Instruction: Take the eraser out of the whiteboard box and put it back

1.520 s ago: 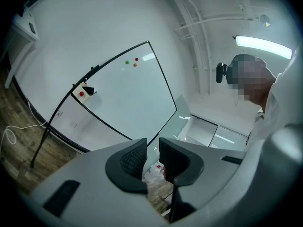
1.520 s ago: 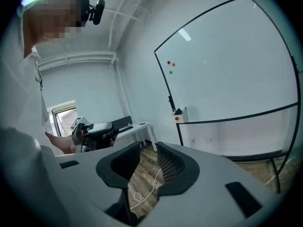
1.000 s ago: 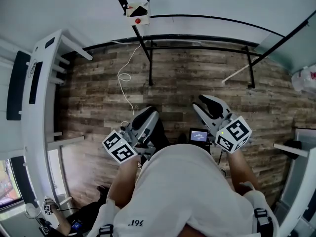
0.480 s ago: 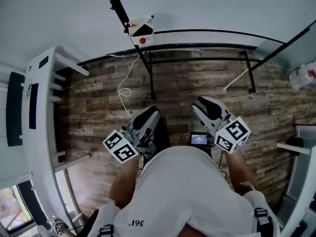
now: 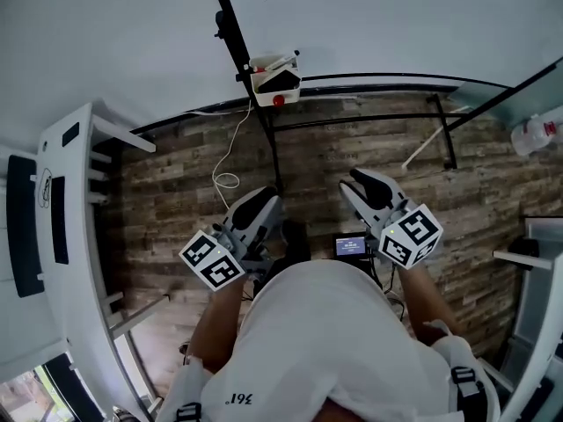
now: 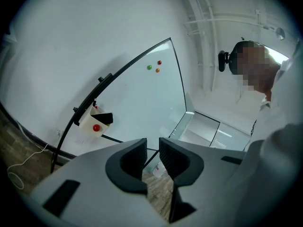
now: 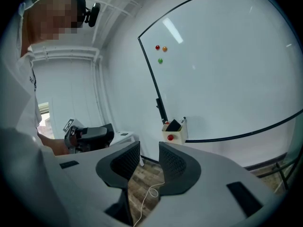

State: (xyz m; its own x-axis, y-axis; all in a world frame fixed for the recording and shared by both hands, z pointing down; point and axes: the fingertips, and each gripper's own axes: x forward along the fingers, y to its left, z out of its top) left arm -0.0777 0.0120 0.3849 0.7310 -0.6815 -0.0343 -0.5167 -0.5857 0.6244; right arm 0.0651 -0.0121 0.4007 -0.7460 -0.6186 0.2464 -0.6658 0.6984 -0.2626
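Cream wall box [image 7: 174,136] holds black wedge eraser [image 7: 173,125]; left gripper [image 6: 152,150], right gripper [image 7: 149,155] spread, empty; small round magnets [image 7: 160,60] appear only in gripper views.

The only print near legible is a short dark mark on the back hem of the person's white shirt [image 5: 236,399], seen upside down; it looks like three digits, but I cannot read them surely. The small lit screen [image 5: 351,246] on the wooden floor shows lines too small to read. The two black-and-white marker cubes [image 5: 211,264] carry square patterns only, no letters.
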